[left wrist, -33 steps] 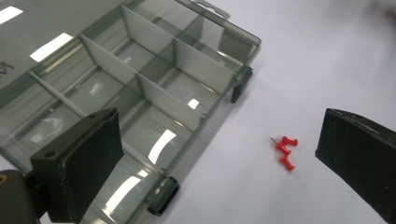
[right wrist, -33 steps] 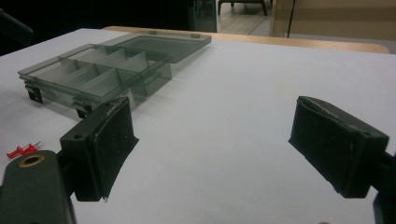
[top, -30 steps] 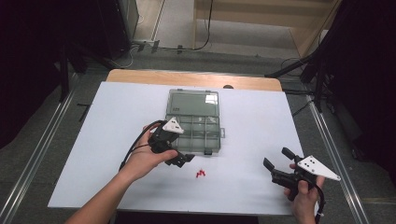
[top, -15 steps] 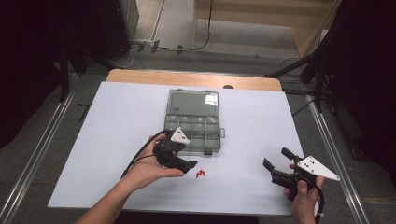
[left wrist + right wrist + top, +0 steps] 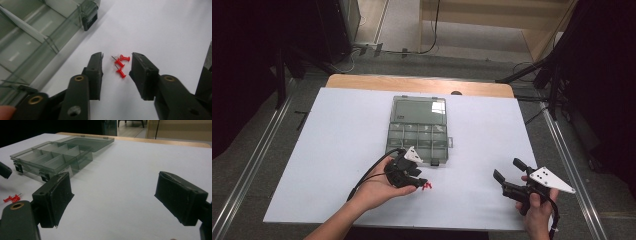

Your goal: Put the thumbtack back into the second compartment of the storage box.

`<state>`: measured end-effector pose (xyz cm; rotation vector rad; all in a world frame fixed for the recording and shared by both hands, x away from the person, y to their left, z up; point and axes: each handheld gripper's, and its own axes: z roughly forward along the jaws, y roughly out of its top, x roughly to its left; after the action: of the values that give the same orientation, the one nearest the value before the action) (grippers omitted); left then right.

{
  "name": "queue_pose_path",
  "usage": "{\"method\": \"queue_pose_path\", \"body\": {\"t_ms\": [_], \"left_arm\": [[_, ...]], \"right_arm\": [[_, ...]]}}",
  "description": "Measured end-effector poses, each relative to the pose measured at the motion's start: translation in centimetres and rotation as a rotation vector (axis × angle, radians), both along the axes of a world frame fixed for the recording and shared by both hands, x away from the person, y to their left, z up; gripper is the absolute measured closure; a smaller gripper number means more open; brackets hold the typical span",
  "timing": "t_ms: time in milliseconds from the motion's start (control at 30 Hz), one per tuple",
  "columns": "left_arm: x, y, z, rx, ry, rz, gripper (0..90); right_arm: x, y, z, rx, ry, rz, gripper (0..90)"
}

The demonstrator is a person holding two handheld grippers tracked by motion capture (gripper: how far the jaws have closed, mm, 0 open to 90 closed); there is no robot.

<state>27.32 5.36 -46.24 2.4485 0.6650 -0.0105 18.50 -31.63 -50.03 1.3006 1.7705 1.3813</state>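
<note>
Red pushpins [image 5: 120,65] lie in a small cluster on the white table, just in front of a clear compartment box [image 5: 37,37]. My left gripper [image 5: 117,57] points down over them. Its jaws have just been closing and now stand either side of the pins, with a gap on both sides. From above, the left gripper [image 5: 418,182] sits beside the pushpins [image 5: 427,187], near the box [image 5: 417,131]. My right gripper [image 5: 507,168] hovers open near the front right of the table, nothing between its jaws. The right gripper view [image 5: 115,185] also takes in the pushpins [image 5: 11,198].
The box [image 5: 55,155] lies open, its lid flat toward the far side and its compartments looking empty. The white sheet [image 5: 337,150] covers a wooden table [image 5: 362,81]. Dark stands and cables surround the table.
The left gripper has come down and toward the near edge, from beside the box to the pushpins. Its jaws have narrowed around them. The right gripper has not moved.
</note>
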Motion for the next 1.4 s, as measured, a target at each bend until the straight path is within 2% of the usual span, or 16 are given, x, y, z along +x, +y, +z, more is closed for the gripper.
{"method": "queue_pose_path", "body": {"t_ms": [67,200,300,400,467,667,733,800,833,1100,1400], "left_arm": [[-0.2,-0.2,-0.3,0.017,-0.013,0.012,63.4],[-0.3,-0.6,-0.6,0.022,0.049,0.010,66.8],[-0.6,-1.0,-0.9,0.048,0.063,0.002,66.8],[-0.7,-1.3,-1.3,0.078,0.046,0.007,69.9],[-0.7,-1.4,-1.5,0.075,0.050,0.018,69.9],[-0.8,-1.7,-2.0,0.107,0.037,0.026,73.0],[-0.9,-1.6,-2.2,0.127,0.026,0.027,77.9],[-0.9,-1.6,-2.2,0.128,0.023,0.029,78.7],[-0.9,-1.6,-2.2,0.130,0.015,0.031,82.3],[-1.1,-1.7,-2.2,0.153,-0.008,0.018,82.8],[-0.9,-1.6,-2.2,0.142,-0.003,0.013,85.1]], "right_arm": [[0.0,0.0,0.0,-0.001,0.000,0.000,14.2],[0.0,-0.1,0.0,-0.002,-0.003,-0.002,14.2],[0.0,0.0,0.0,-0.004,0.000,-0.005,14.1],[0.0,0.0,0.0,-0.005,0.000,-0.004,14.2],[0.0,0.0,-0.1,-0.005,0.000,-0.001,14.1],[0.1,0.0,-0.1,-0.010,-0.001,-0.001,14.1],[0.0,0.0,-0.1,-0.007,0.003,-0.003,14.1],[0.0,0.0,-0.1,-0.006,0.003,-0.003,14.1],[0.1,0.0,-0.1,-0.010,-0.001,-0.001,14.1],[0.1,0.1,-0.2,-0.010,0.002,-0.001,14.2],[0.0,0.2,-0.2,-0.013,-0.004,0.007,14.1]]}}
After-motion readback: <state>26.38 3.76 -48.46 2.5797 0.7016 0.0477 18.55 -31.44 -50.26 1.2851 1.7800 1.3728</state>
